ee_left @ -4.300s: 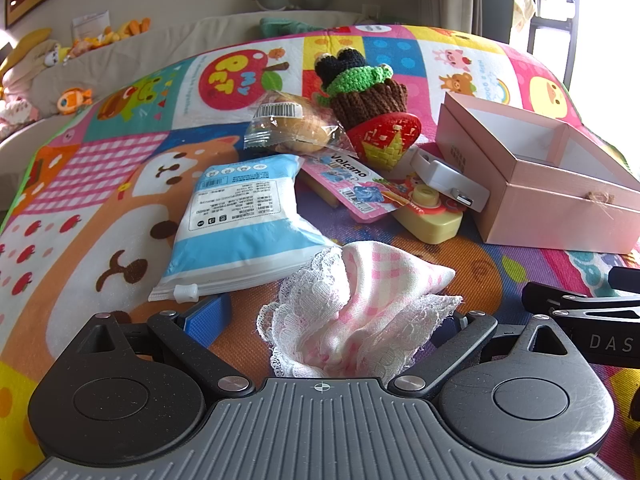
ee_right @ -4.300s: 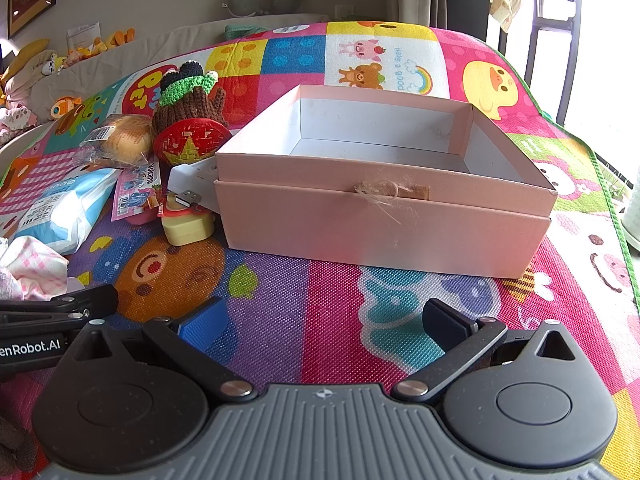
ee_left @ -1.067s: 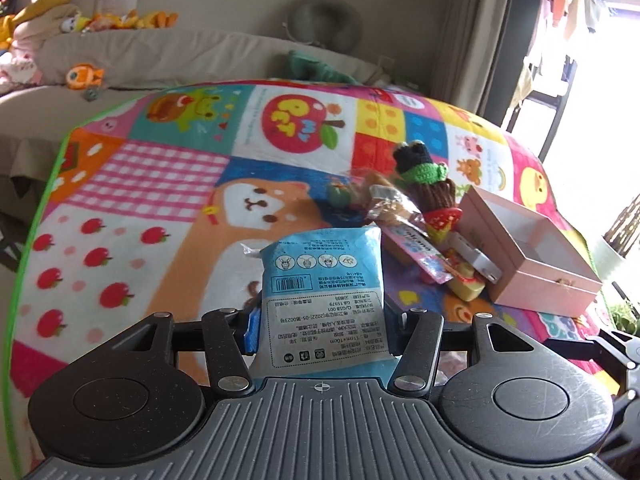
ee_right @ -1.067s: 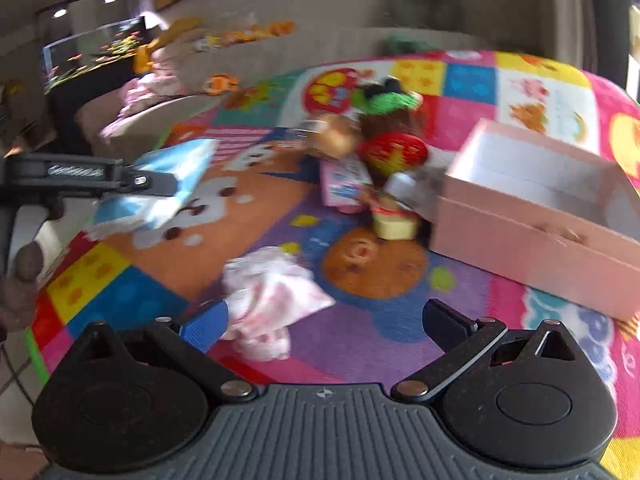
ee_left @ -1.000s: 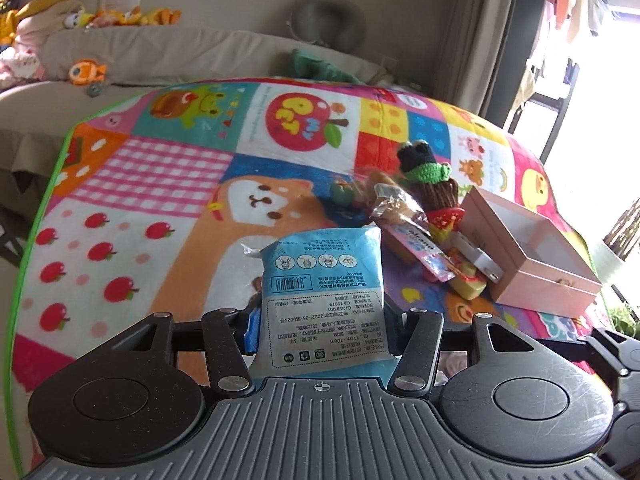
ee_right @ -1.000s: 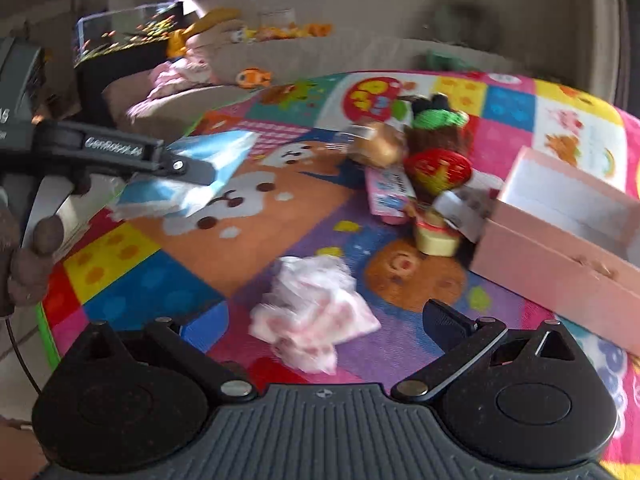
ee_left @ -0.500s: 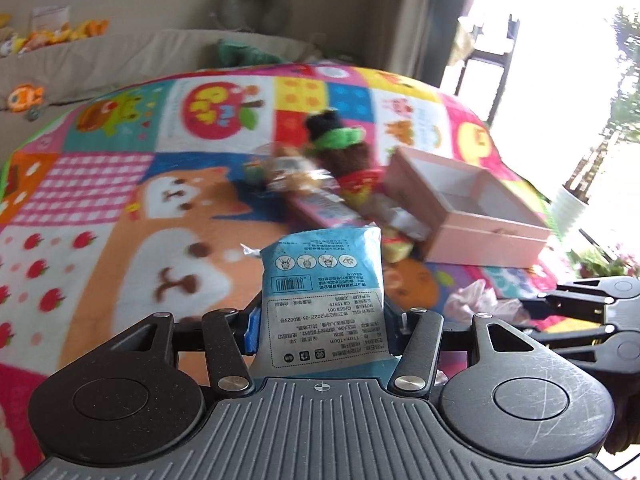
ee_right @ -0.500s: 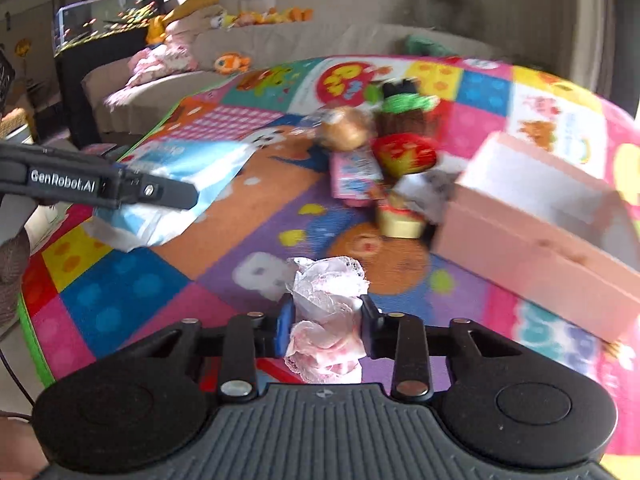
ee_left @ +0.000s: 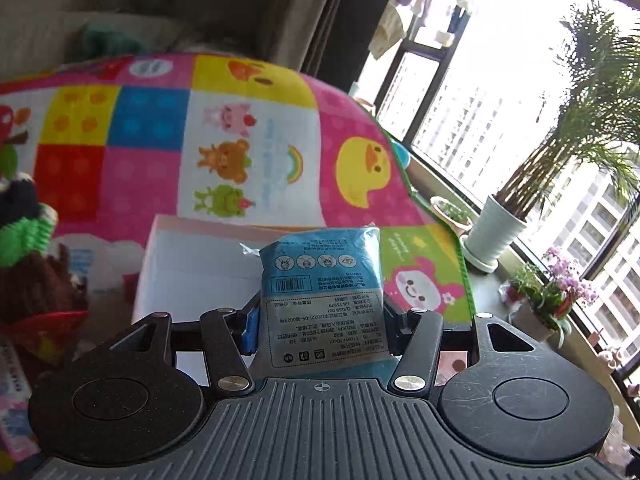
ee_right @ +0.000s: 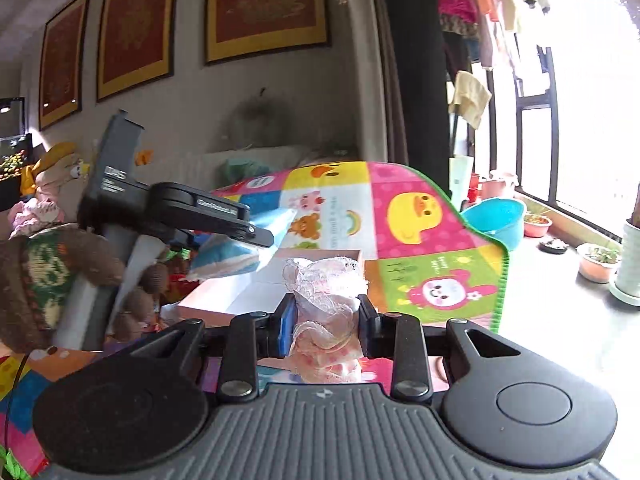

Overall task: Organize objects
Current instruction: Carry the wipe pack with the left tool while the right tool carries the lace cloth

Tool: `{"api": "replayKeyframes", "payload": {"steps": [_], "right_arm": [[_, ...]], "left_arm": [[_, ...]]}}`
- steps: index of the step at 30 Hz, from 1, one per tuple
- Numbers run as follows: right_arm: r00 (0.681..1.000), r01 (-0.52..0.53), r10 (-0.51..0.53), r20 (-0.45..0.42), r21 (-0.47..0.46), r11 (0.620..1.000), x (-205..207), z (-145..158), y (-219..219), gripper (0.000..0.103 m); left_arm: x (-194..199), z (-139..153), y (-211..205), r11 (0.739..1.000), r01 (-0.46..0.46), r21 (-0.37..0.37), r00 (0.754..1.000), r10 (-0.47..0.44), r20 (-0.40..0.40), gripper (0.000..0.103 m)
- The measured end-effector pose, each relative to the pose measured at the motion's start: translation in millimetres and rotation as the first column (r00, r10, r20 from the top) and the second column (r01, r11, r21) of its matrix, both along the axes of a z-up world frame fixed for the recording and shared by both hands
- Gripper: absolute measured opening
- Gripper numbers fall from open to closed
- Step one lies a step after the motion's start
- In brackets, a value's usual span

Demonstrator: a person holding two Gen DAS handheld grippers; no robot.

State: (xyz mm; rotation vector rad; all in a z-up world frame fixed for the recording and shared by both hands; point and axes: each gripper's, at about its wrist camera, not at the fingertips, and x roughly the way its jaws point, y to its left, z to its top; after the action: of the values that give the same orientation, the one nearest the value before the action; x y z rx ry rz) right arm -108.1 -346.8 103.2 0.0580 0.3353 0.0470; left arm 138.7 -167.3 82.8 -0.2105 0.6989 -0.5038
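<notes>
My left gripper (ee_left: 320,322) is shut on a blue and white packet (ee_left: 322,276), which hangs over the open pink box (ee_left: 192,256). The right wrist view shows that same packet (ee_right: 240,248) held out over the pink box (ee_right: 248,292) by the left gripper. My right gripper (ee_right: 325,326) is shut on a pink checked lace cloth (ee_right: 324,292), lifted in front of the box's near side. A crocheted brown and green toy (ee_left: 28,256) and a red item (ee_left: 44,322) sit left of the box on the colourful play mat (ee_left: 240,120).
A gloved hand (ee_right: 48,272) holds the left gripper at the left of the right wrist view. The mat's green edge (ee_right: 496,264) drops to a floor with a blue basin (ee_right: 496,220), potted plants (ee_left: 496,236) and tall windows. Framed pictures hang on the back wall.
Both grippers swung right and rose towards the pink box. The left carried the packet over the box. The right closed on the lace cloth and lifted it off the mat.
</notes>
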Motion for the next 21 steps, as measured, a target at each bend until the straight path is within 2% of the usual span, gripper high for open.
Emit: {"api": "replayKeyframes", "payload": {"steps": [3,5,8,10,14,16,19,21], "right_arm": [[0.999,0.040,-0.040,-0.026,0.009,0.999,4,-9,-17,0.030],[0.998,0.049,-0.049,-0.043,0.010,0.999,9,-15,-22,0.030],[0.997,0.055,-0.054,-0.058,0.001,0.999,21,-19,-23,0.030],[0.997,0.051,-0.051,-0.062,-0.001,0.999,31,-17,-21,0.030],[0.997,0.045,-0.045,-0.060,-0.005,0.999,52,-8,-11,0.030],[0.998,0.020,-0.019,-0.061,0.011,1.000,62,1,-5,0.030],[0.996,-0.031,0.034,-0.086,0.035,0.999,92,15,4,0.030],[0.990,-0.059,0.068,-0.127,0.069,0.996,128,21,11,0.031]], "left_arm": [[15,-26,-24,0.997,-0.003,0.075,0.996,0.009,-0.086,0.060],[13,-36,-32,0.991,0.051,0.126,0.987,-0.031,-0.159,0.060],[5,-40,-31,0.984,0.118,0.130,0.973,-0.089,-0.215,0.060],[1,-35,-22,0.987,0.111,0.114,0.977,-0.088,-0.194,0.060],[-12,-5,18,1.000,0.015,-0.025,0.997,-0.017,-0.069,0.059],[-23,7,42,0.998,0.014,-0.065,0.999,-0.016,-0.036,0.059],[-55,14,81,0.996,0.050,-0.080,0.999,-0.048,0.025,0.059],[-78,12,105,0.997,0.057,-0.048,0.995,-0.053,0.079,0.059]]}}
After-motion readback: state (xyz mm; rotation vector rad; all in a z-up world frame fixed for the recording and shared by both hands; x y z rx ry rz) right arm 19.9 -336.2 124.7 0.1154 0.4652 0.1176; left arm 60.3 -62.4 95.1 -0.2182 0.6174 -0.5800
